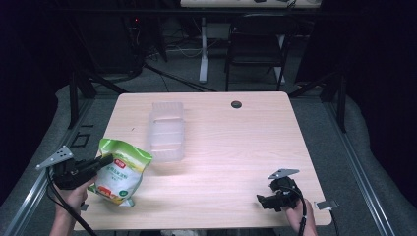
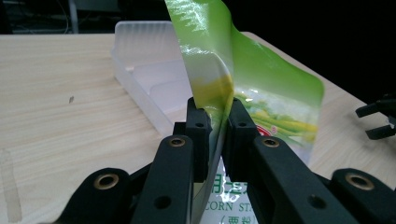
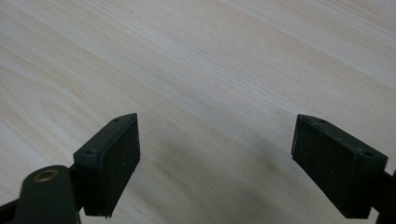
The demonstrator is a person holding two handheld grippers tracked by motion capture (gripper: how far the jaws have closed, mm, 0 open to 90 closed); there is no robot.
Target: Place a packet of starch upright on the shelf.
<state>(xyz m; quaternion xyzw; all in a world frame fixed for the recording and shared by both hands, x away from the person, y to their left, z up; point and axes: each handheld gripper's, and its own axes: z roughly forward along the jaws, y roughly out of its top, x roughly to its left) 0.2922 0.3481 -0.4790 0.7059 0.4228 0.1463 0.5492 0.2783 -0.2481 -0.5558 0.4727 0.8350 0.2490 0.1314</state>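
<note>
Holding: left gripper [image 2: 215, 122] pinches the green corn starch bag [image 1: 120, 169] at the table's [image 1: 236, 147] near-left corner.
Idle: right gripper [image 3: 217, 163], jaws spread over bare wood.
Next: probably carrying it into the clear bin [image 1: 167, 130], just beyond.

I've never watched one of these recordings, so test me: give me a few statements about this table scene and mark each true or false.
1. The left gripper pinches the green bag. True.
2. The right gripper holds a cup. False: its jaws stand wide apart over bare table.
3. The clear plastic container lies beyond the bag. True.
4. The bag sits inside the container. False: it is beside it, at the table's near left corner.
</note>
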